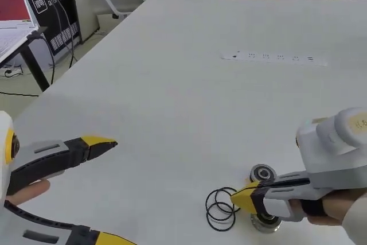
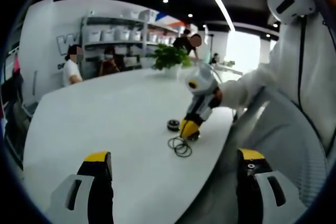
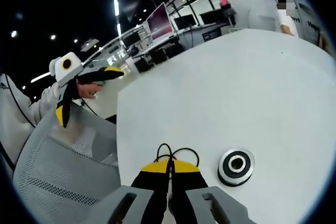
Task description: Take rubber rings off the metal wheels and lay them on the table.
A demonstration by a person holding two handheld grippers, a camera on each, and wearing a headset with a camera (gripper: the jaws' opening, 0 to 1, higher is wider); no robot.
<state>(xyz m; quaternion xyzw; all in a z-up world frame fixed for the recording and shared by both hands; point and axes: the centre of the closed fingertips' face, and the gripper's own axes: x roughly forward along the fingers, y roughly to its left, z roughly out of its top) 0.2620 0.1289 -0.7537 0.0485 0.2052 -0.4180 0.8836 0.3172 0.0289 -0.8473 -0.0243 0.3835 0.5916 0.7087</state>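
The right tongs (image 1: 238, 196) are lying low over the near right part of the white desk (image 1: 172, 84), held by a gloved hand (image 1: 338, 205). Their yellow tips are pressing together. In the right gripper view, thin black loops are showing just past the closed tips (image 3: 169, 167), but I cannot tell whether a ring is pinched between them.

The rubber rings (image 1: 221, 207) are lying flat on the desk in a small overlapping cluster, touching the tips of the right tongs. One metal wheel (image 1: 262, 173) is standing on the desk just beyond those tongs, apart from the rings. In the right gripper view this wheel (image 3: 236, 165) is sitting just to the right of the tips. A second wheel (image 1: 268, 222) is sitting under the right tongs, partly hidden by them.

The left tongs (image 1: 120, 192) are hovering over the near left edge of the desk, well apart from the rings, with jaws spread wide and holding nothing. The left gripper view is looking across at the rings (image 2: 180, 146) and the right tongs (image 2: 186, 128). A white power strip (image 1: 275, 57) is lying further up the desk.
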